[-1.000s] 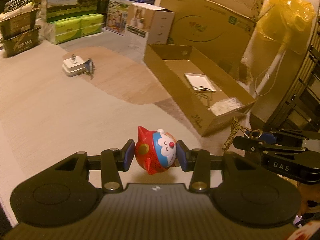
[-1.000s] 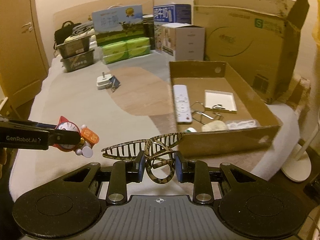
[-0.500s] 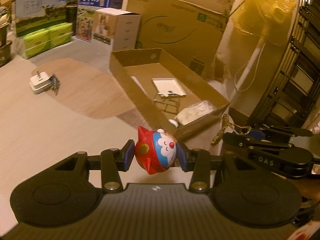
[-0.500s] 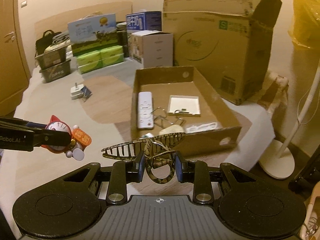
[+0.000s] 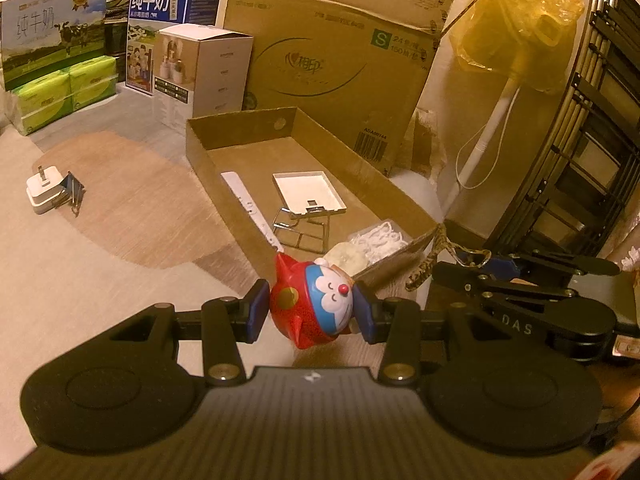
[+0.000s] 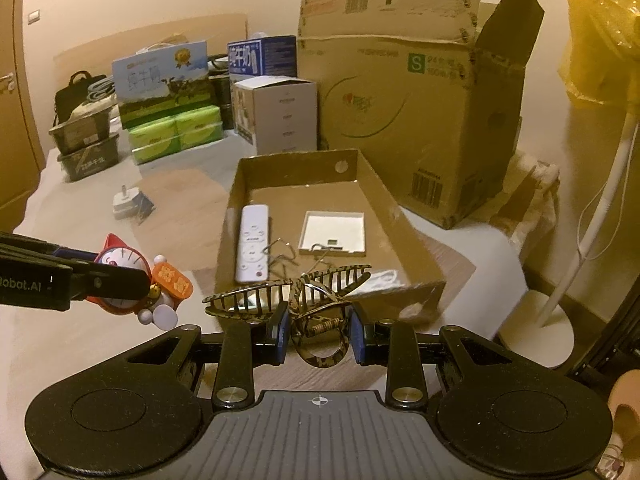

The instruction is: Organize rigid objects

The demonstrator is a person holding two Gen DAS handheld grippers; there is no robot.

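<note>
Left wrist view first: the left gripper (image 5: 310,312) is clamped on a round red-and-blue cartoon cat toy (image 5: 310,306) at the lower middle of the frame, its blue pads pressed against both sides of the toy, which hangs clear of the bed surface (image 5: 80,280). Just above the toy in the frame sits a shallow open cardboard tray (image 5: 200,152), holding a white remote (image 5: 250,208) along its left wall, a white square lid (image 5: 308,192) in the middle, a wire stand (image 5: 302,226) touching the lid's near edge, and a pale round object beside a white tangle at the near right corner. In the right wrist view the right gripper (image 6: 318,336) is closed on a tortoiseshell hair claw clip (image 6: 288,292) at the lower middle, gripping its handle end, with the toothed arms spread left and right in front of the tray's near wall. The toy shows at the left of that frame. A white charger (image 5: 42,192) lies well apart at the left, and a large cardboard box (image 5: 332,56) stands behind the tray.
</note>
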